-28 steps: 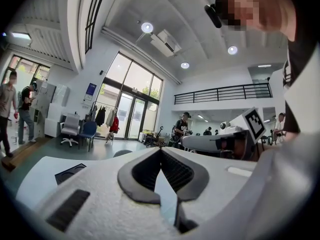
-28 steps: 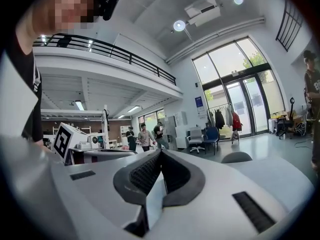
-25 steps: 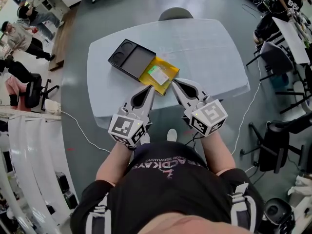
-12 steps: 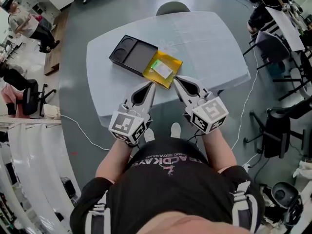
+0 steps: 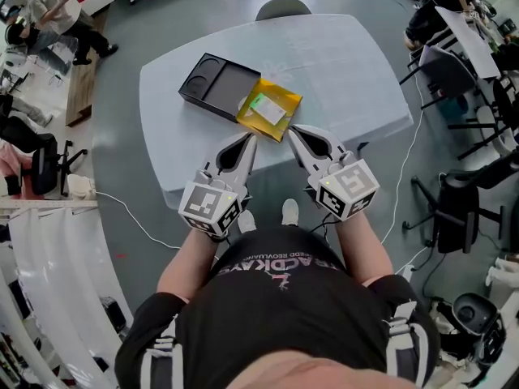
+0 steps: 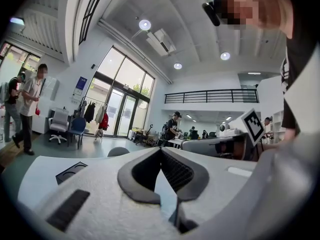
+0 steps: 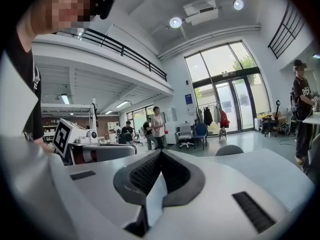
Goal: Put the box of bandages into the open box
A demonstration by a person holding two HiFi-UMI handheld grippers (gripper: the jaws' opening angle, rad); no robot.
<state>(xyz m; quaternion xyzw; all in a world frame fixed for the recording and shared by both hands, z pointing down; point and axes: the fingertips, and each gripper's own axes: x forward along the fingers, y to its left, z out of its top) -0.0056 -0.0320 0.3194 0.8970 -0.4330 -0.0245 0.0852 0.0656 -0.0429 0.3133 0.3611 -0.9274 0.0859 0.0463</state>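
On the table (image 5: pixel 349 71), yellow bandage box (image 5: pixel 270 110) against black open box (image 5: pixel 215 86)

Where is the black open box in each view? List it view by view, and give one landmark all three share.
Head view: black open box on the table, upper left of centre, beside the yellow box.
Left gripper view: one corner at lower left, beyond the jaws.
Right gripper view: not in it.
Shared landmark: the grey chair behind the table.
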